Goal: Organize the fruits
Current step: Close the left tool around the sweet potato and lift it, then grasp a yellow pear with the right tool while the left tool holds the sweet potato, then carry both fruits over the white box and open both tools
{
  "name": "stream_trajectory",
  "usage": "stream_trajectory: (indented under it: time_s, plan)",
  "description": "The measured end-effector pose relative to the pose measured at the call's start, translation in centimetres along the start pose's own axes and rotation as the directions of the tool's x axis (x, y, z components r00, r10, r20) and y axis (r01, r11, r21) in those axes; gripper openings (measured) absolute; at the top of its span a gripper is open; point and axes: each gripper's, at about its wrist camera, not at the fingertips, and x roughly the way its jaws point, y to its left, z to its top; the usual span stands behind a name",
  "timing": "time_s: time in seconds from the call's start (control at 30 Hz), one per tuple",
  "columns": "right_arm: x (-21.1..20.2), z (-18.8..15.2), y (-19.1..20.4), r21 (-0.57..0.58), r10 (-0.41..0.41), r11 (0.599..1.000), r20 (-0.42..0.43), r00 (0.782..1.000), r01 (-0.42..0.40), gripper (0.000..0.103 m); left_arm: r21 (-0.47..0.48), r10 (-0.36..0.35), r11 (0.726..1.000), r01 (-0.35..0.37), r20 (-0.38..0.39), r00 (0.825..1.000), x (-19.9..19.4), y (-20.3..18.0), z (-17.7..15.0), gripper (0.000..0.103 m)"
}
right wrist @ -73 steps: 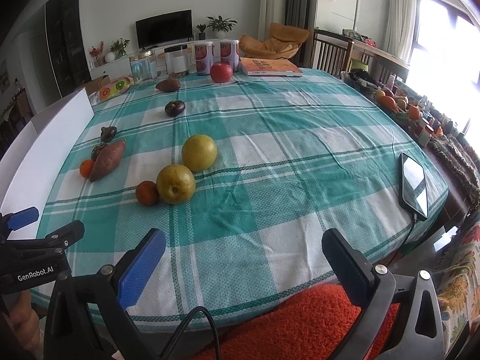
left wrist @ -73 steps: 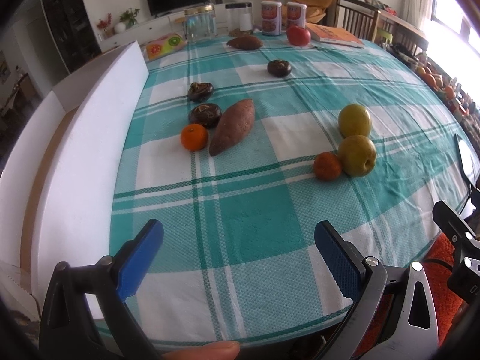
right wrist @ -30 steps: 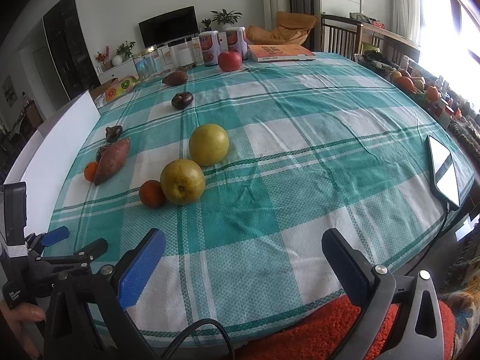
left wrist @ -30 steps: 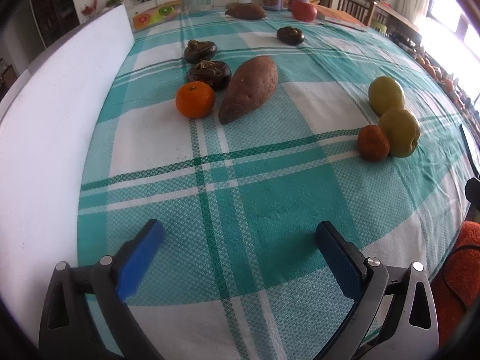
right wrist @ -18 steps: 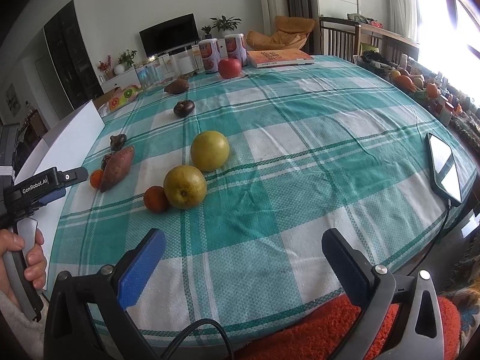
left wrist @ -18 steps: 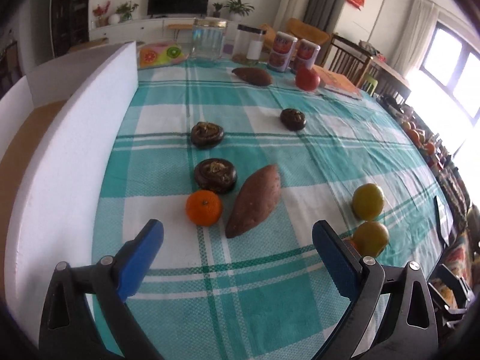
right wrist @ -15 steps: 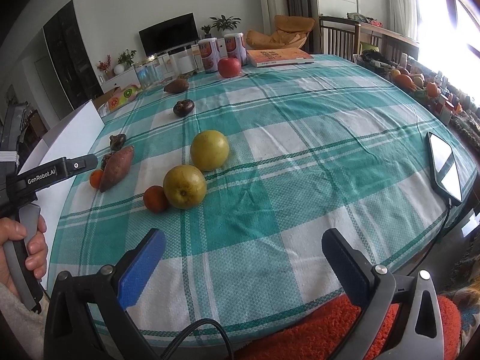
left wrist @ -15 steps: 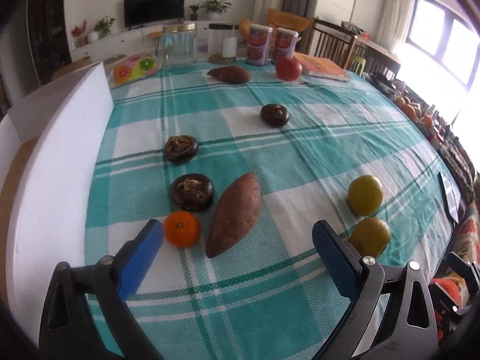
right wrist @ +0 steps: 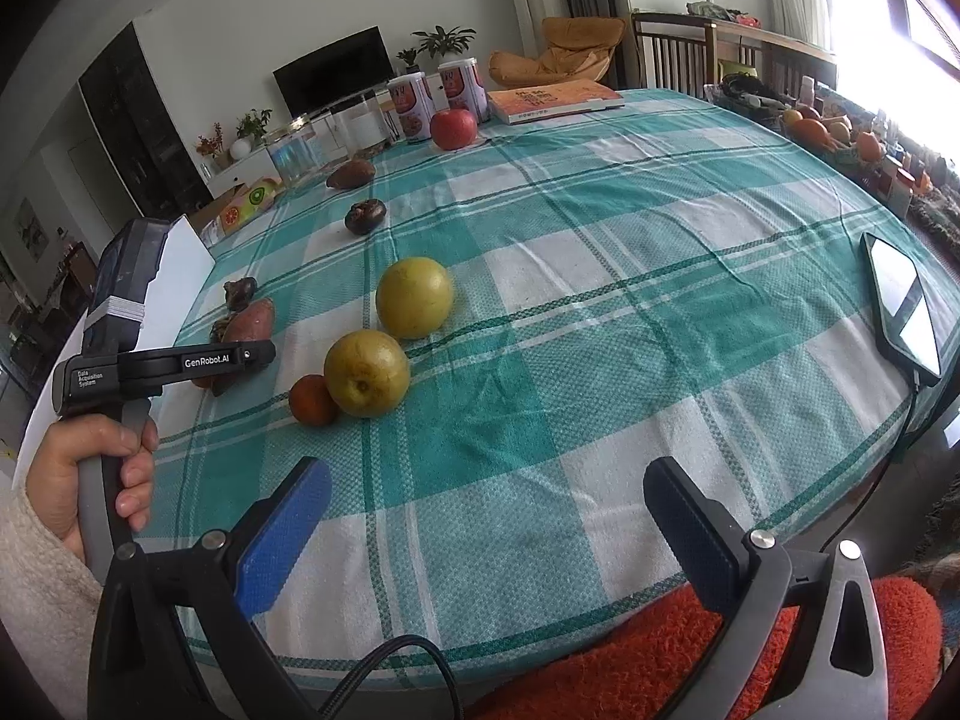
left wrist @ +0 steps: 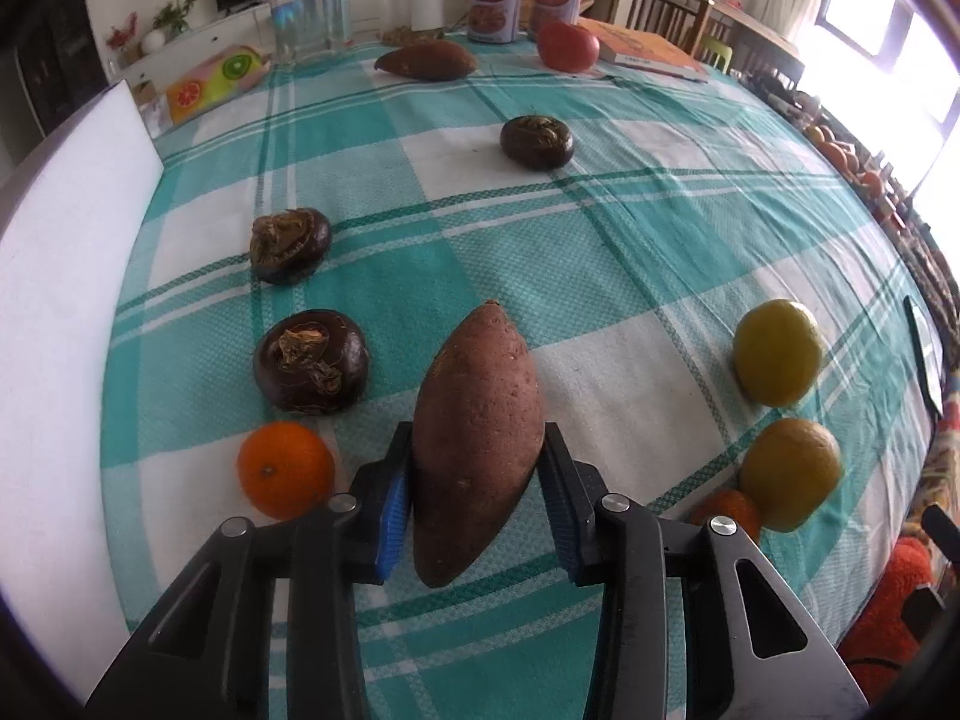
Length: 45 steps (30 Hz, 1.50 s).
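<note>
The left gripper (left wrist: 477, 498) was closing its jaws round the thick middle of the sweet potato (left wrist: 477, 444), probably because its tapered ends would slip; the potato lay on the checked tablecloth (left wrist: 630, 252) beside an orange (left wrist: 285, 469). The right gripper (right wrist: 486, 516) hung wide apart and empty at the table's near edge, seemingly waiting its turn.

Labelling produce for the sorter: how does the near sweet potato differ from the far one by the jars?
The near sweet potato sits between the left gripper pads as its jaws close; the far sweet potato lies untouched. The near one points away from the camera, the far one lies crosswise. The near one looks paler and pinker, the far one darker. Both are tapered and reddish-brown.
</note>
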Motion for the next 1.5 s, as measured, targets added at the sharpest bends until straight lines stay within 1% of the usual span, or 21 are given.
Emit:
stream_trajectory:
  time_s: [0.17,0.23,0.3,0.37,0.47,0.53,0.6,0.67,0.73,0.77,0.83,0.9,1.0,1.03,1.1,1.2,1.3,1.33,1.37,1.4,1.5]
  plan:
    - [1.3,2.6,-1.8,0.067,0.063,0.996,-0.063,0.996,-0.059,0.103,-0.067,-0.143,0.987,0.145,0.032,0.989,-3.9,0.4,-2.9,0.04]
    - [2.1,3.4,-1.1,0.061,0.167,0.985,-0.134,0.977,-0.16,0.093,-0.082,-0.164,0.982,0.168,0.052,0.985,-5.7,0.8,-4.2,0.04]
    - [2.9,3.6,0.5,0.037,0.263,0.965,-0.191,0.946,-0.261,0.075,-0.092,-0.18,0.978,0.186,0.068,0.981,-7.2,1.1,-5.2,0.04]
    - [3.7,4.5,0.9,0.039,0.246,0.969,-0.179,0.952,-0.243,0.065,-0.101,-0.194,0.974,0.202,0.077,0.978,-8.6,1.5,-6.1,0.04]
    - [6.1,7.7,-1.0,0.171,0.238,0.962,-0.155,0.959,-0.212,0.065,-0.105,-0.195,0.973,0.205,0.096,0.976,-10.3,1.8,-7.1,0.04]
    - [8.6,9.9,-0.8,0.201,0.258,0.955,-0.205,0.944,-0.217,0.065,-0.113,-0.204,0.97,0.217,0.115,0.972,-11.3,2.0,-7.4,0.04]
    - [11.0,11.4,0.6,0.174,0.249,0.962,-0.266,0.931,-0.208,0.065,-0.12,-0.217,0.965,0.234,0.137,0.966,-12.3,2.2,-7.4,0.04]
    - [13.1,12.0,2.0,0.132,0.204,0.977,-0.326,0.923,-0.169,0.065,-0.123,-0.227,0.961,0.248,0.163,0.96,-13.4,2.5,-7.4,0.04]
    - [14.7,12.1,2.8,0.106,0.158,0.986,-0.359,0.92,-0.128,0.052,-0.132,-0.239,0.955,0.266,0.188,0.953,-14.7,3.2,-7.2,0.04]
    - [14.9,12.3,2.8,0.105,0.152,0.987,-0.344,0.927,-0.123,0.051,-0.141,-0.244,0.951,0.275,0.203,0.948,-15.5,3.7,-7.1,0.04]
    - [14.8,12.9,2.8,0.091,0.124,0.991,-0.324,0.938,-0.1,0.051,-0.166,-0.242,0.944,0.284,0.234,0.942,-17.2,5.5,-7.2,0.04]
    - [13.5,13.7,3.0,0.103,0.145,0.987,-0.282,0.948,-0.12,0.051,-0.201,-0.207,0.943,0.266,0.271,0.94,-19.1,7.9,-7.3,0.04]
    - [9.7,14.9,6.6,0.041,0.237,0.971,-0.226,0.945,-0.233,0.051,-0.275,-0.057,0.95,0.147,0.308,0.95,-21.6,12.3,-8.0,0.04]
    - [8.6,14.9,8.6,0.01,0.276,0.96,-0.221,0.935,-0.281,0.051,-0.306,0.004,0.947,0.095,0.307,0.952,-22.0,13.9,-8.4,0.04]
    - [6.7,14.5,13.7,-0.048,0.373,0.917,-0.237,0.897,-0.395,0.051,-0.383,0.113,0.924,-0.001,0.271,0.956,-21.8,17.0,-9.4,0.04]
    - [5.1,11.6,22.5,-0.141,0.498,0.817,-0.319,0.807,-0.56,0.051,-0.477,0.21,0.874,-0.095,0.193,0.959,-20.4,20.6,-11.4,0.04]
    - [4.5,7.2,30.7,-0.222,0.55,0.701,-0.437,0.712,-0.678,0.051,-0.522,0.245,0.84,-0.144,0.129,0.961,-19.2,22.4,-13.1,0.04]
    - [4.4,5.6,33.1,-0.248,0.552,0.666,-0.471,0.688,-0.704,0.051,-0.531,0.247,0.834,-0.151,0.114,0.962,-18.9,22.7,-13.5,0.04]
    - [4.3,4.1,35.1,-0.281,0.542,0.638,-0.497,0.677,-0.717,0.051,-0.536,0.25,0.829,-0.158,0.102,0.963,-18.7,23.0,-13.9,0.04]
    - [4.5,2.7,36.9,-0.32,0.523,0.615,-0.518,0.677,-0.72,0.051,-0.541,0.255,0.824,-0.166,0.093,0.963,-18.6,23.2,-14.3,0.04]
    - [5.2,-0.8,40.2,-0.404,0.466,0.582,-0.546,0.696,-0.706,0.051,-0.558,0.271,0.809,-0.183,0.079,0.959,-18.5,23.8,-15.0,0.041]
